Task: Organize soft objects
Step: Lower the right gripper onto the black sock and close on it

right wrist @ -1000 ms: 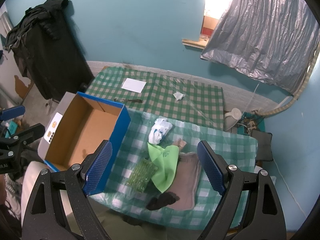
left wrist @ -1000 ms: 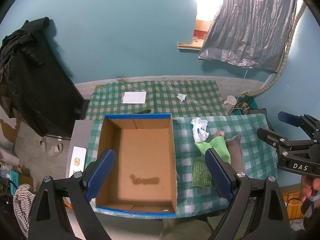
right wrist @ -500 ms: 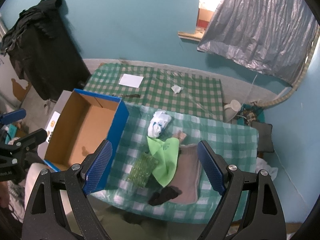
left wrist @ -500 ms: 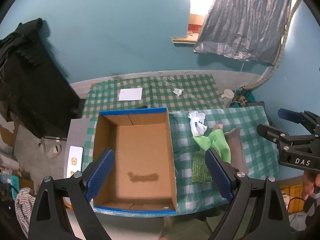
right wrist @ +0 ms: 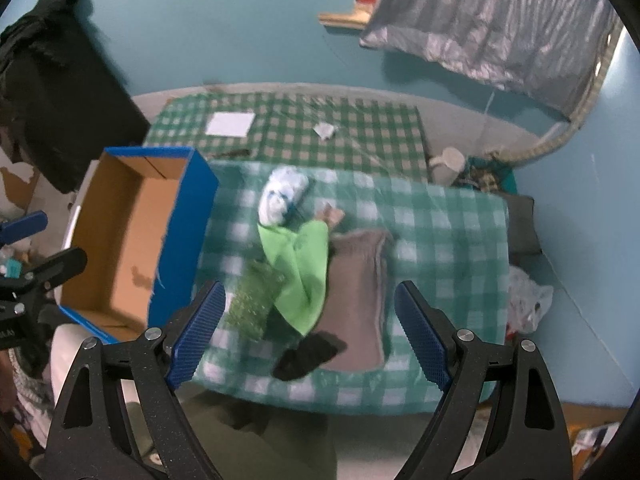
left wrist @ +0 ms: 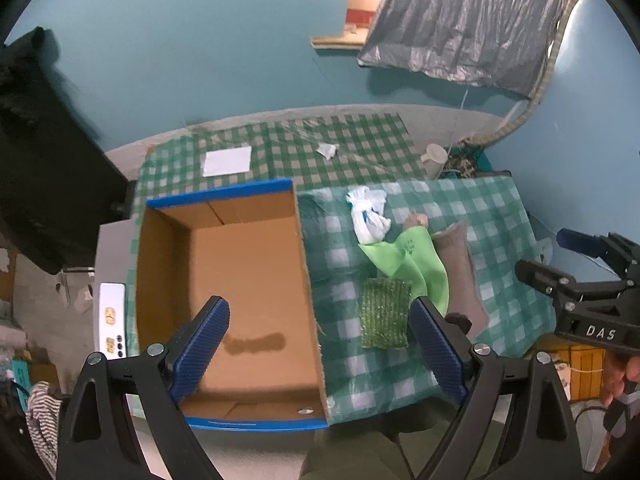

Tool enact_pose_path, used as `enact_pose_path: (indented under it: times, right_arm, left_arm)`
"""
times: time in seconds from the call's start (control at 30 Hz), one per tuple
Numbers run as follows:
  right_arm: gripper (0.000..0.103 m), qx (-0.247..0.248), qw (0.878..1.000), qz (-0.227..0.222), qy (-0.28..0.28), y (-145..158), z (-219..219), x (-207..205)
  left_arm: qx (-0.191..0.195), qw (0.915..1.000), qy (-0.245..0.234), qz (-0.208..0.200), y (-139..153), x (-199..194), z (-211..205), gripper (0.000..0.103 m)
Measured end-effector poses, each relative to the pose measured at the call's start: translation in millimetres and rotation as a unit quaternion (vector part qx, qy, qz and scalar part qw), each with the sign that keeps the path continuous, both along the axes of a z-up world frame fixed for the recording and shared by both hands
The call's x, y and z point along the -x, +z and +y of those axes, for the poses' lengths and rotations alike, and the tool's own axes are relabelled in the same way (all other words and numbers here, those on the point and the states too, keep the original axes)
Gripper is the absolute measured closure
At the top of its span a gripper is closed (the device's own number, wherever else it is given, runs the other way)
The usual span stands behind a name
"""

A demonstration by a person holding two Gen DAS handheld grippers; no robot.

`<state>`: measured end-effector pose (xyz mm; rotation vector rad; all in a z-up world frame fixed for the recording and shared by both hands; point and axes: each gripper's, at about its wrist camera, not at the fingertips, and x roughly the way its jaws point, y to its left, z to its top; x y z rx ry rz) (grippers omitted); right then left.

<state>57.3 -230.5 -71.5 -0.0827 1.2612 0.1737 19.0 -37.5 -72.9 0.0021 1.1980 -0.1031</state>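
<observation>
An empty blue-edged cardboard box (left wrist: 240, 280) (right wrist: 132, 236) stands at the left of a green checked table (left wrist: 496, 216) (right wrist: 440, 240). Right of it lie soft things: a white tied bag (left wrist: 368, 216) (right wrist: 282, 196), a light green cloth (left wrist: 412, 260) (right wrist: 302, 264), a green knitted pad (left wrist: 386, 312) (right wrist: 256, 300), a grey-brown cloth (left wrist: 460, 272) (right wrist: 360, 292) and a black sock (right wrist: 310, 354). My left gripper (left wrist: 320, 352) is open and empty, high above the box's right wall. My right gripper (right wrist: 310, 336) is open and empty, high above the cloths.
A second checked table (left wrist: 360, 148) stands behind with a white sheet (left wrist: 228, 161) and a crumpled paper (left wrist: 328, 150). A white jug (left wrist: 434, 156) sits at its right. Dark clothes (right wrist: 52, 92) hang at the left. The right gripper's body (left wrist: 584, 300) shows at the right.
Both grippers have drifted and both views have shifted slightly, with the table lower and farther. Nothing on the table has moved. Both stay open.
</observation>
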Motion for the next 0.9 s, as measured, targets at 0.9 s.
enact_pose_path:
  times: [0.9]
  right_arm:
    - [0.017,-0.003,0.992,0.120,-0.046,-151,-24,29]
  left_arm:
    - [-0.001,0.9951,-0.045,0.088,-94,-12,-56,0.011]
